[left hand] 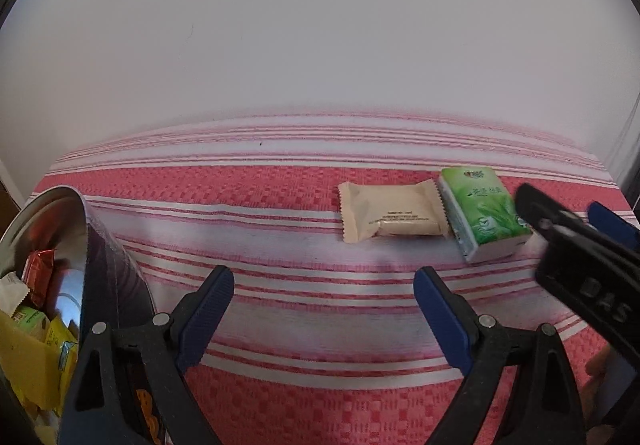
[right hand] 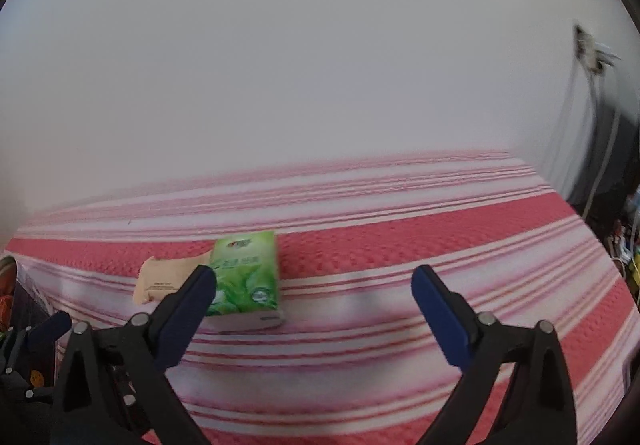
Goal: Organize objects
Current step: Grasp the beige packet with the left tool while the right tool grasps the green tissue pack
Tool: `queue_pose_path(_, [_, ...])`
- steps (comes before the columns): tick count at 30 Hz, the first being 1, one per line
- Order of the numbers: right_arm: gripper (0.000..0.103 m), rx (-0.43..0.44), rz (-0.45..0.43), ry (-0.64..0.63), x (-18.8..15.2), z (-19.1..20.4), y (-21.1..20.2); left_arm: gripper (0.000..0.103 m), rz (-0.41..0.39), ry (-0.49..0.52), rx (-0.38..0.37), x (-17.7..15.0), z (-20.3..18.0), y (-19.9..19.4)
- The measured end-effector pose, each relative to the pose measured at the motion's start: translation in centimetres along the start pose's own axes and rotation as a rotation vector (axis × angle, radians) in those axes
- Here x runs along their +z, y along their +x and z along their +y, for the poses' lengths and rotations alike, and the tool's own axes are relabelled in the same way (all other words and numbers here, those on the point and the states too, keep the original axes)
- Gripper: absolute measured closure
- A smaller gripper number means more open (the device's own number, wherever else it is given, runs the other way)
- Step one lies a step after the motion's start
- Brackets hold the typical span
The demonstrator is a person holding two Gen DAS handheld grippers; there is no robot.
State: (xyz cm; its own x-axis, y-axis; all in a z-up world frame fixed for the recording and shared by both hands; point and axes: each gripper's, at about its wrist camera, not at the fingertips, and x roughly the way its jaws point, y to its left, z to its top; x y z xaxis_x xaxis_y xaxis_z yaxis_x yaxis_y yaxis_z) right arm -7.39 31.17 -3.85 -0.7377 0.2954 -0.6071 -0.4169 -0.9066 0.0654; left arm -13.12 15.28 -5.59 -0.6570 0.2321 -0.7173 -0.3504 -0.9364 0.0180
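A green tissue pack (left hand: 482, 211) lies on the red-and-white striped cloth (left hand: 280, 229), with a beige snack packet (left hand: 390, 211) touching its left side. Both also show in the right wrist view, the tissue pack (right hand: 246, 277) and the beige packet (right hand: 168, 279). My left gripper (left hand: 324, 309) is open and empty, hovering over the cloth short of the two packs. My right gripper (right hand: 314, 309) is open and empty; its left finger (right hand: 192, 305) overlaps the tissue pack's near left corner. The right gripper also shows at the right of the left wrist view (left hand: 568, 221), beside the tissue pack.
A round metal tin (left hand: 60, 229) stands at the left, holding several snack packets, red, green and yellow (left hand: 36, 329). A white wall rises behind the table. A wall socket with cables (right hand: 592, 53) and clutter sit at the far right.
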Motion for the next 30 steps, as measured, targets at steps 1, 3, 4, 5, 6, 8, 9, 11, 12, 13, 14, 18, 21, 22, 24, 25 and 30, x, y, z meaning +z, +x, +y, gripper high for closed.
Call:
queue_pose_path(1, [0.010, 0.012, 0.027, -0.010, 0.1, 0.4, 0.8, 0.010, 0.009, -0.003, -0.004, 0.0, 0.1, 0.2])
queue_pose_path(3, [0.013, 0.014, 0.060, -0.035, 0.3, 1.0, 1.9, 0.010, 0.027, -0.005, -0.008, 0.0, 0.2, 0.5])
queue_pose_path(4, [0.017, 0.019, 0.085, -0.056, 0.6, 1.5, 2.7, 0.010, 0.031, -0.006, -0.009, -0.1, 0.1, 0.5])
queue_pose_path(5, [0.018, 0.028, 0.103, -0.065, 0.7, 1.8, 3.2, 0.010, 0.037, -0.007, -0.009, -0.1, 0.2, 0.6])
queue_pose_path(6, [0.019, 0.043, 0.122, -0.069, 0.9, 2.0, 3.8, 0.010, 0.042, -0.008, -0.007, 0.0, 0.2, 0.8])
queue_pose_path(8, [0.021, 0.065, 0.159, -0.073, 1.1, 2.4, 5.0, 0.010, 0.049, -0.011, -0.006, -0.1, 0.2, 0.9])
queue_pose_path(9, [0.025, 0.071, 0.172, -0.075, 1.3, 2.5, 5.4, 0.010, 0.054, -0.014, -0.008, 0.0, 0.3, 1.0])
queue_pose_path(11, [0.040, 0.073, 0.213, -0.087, 1.3, 2.7, 6.3, 0.010, 0.070, -0.022, -0.011, 0.0, 0.5, 1.3])
queue_pose_path(12, [0.046, 0.085, 0.237, -0.087, 1.2, 2.7, 6.7, 0.010, 0.078, -0.024, -0.012, 0.0, 0.6, 1.3])
queue_pose_path(13, [0.050, 0.086, 0.239, -0.087, 1.1, 2.6, 6.7, 0.010, 0.088, -0.027, -0.015, 0.0, 0.6, 1.5])
queue_pose_path(14, [0.050, 0.084, 0.233, -0.085, 1.1, 2.5, 6.5, 0.010, 0.093, -0.028, -0.018, 0.0, 0.6, 1.4])
queue_pose_path(18, [0.050, 0.081, 0.225, -0.062, 0.9, 1.5, 5.7, 0.010, 0.080, -0.033, -0.023, 0.3, 0.9, 1.5])
queue_pose_path(21, [0.050, 0.071, 0.179, -0.040, 1.5, -0.1, 4.5, 0.010, 0.060, -0.051, -0.035, 0.9, 0.8, 1.0])
queue_pose_path(22, [0.050, 0.061, 0.156, -0.028, 1.7, -0.6, 3.9, 0.010, 0.055, -0.067, -0.054, 1.3, 0.8, 0.9])
queue_pose_path(24, [0.050, 0.025, 0.103, -0.014, 2.1, -1.7, 2.6, 0.010, 0.044, -0.095, -0.068, 2.0, 0.5, 0.8])
queue_pose_path(25, [0.050, -0.004, 0.073, -0.013, 2.2, -2.2, 2.0, 0.010, 0.039, -0.112, -0.072, 2.4, 0.4, 0.9])
queue_pose_path(30, [0.050, -0.066, -0.006, 0.010, 2.7, -3.6, 0.8, 0.010, 0.065, -0.095, -0.087, 4.6, -1.7, 3.5])
